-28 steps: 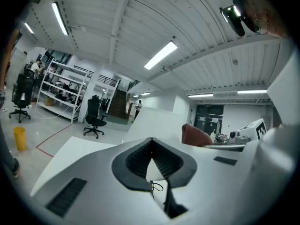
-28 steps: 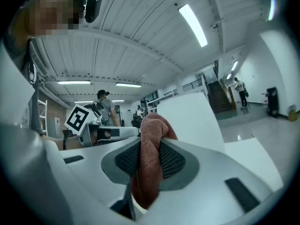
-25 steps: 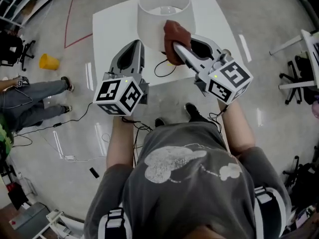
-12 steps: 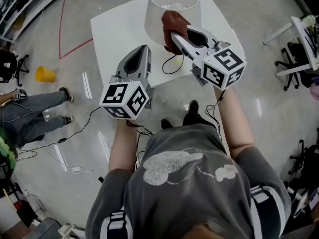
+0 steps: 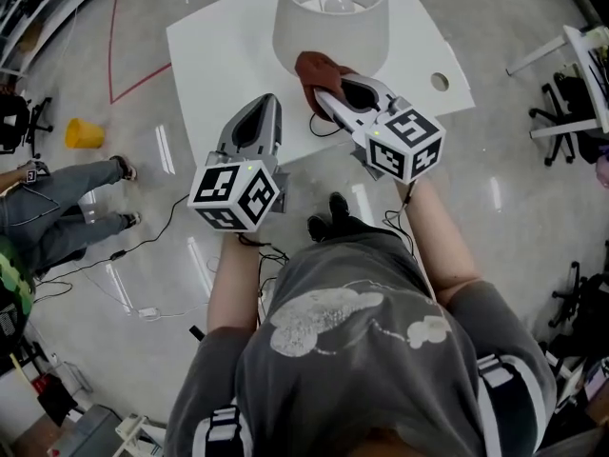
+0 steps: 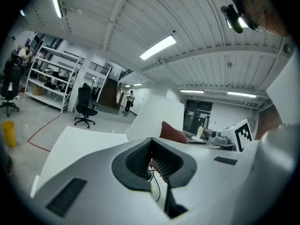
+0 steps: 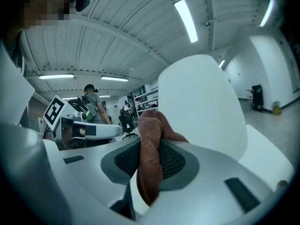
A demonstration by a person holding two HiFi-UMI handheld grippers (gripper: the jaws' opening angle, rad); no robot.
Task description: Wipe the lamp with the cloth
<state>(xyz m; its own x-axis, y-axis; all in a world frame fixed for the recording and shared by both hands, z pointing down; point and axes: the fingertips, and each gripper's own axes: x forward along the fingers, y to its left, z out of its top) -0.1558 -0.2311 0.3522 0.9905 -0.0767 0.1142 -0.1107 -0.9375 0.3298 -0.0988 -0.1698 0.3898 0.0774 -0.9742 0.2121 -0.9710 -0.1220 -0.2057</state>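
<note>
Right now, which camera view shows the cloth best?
The right gripper view: the cloth fills the centre, pinched between the jaws, weave visible. The head view shows it small by the lamp; the left gripper view shows only a corner.

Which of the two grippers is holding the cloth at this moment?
The right gripper: its jaws are shut on the reddish-brown cloth, at the white lampshade. The left gripper is shut on nothing and stays clear of the lamp.

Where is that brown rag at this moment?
In the head view it sits near the top centre: the cloth is pinched in the right gripper, at the near side of the white lampshade on the white table.
</note>
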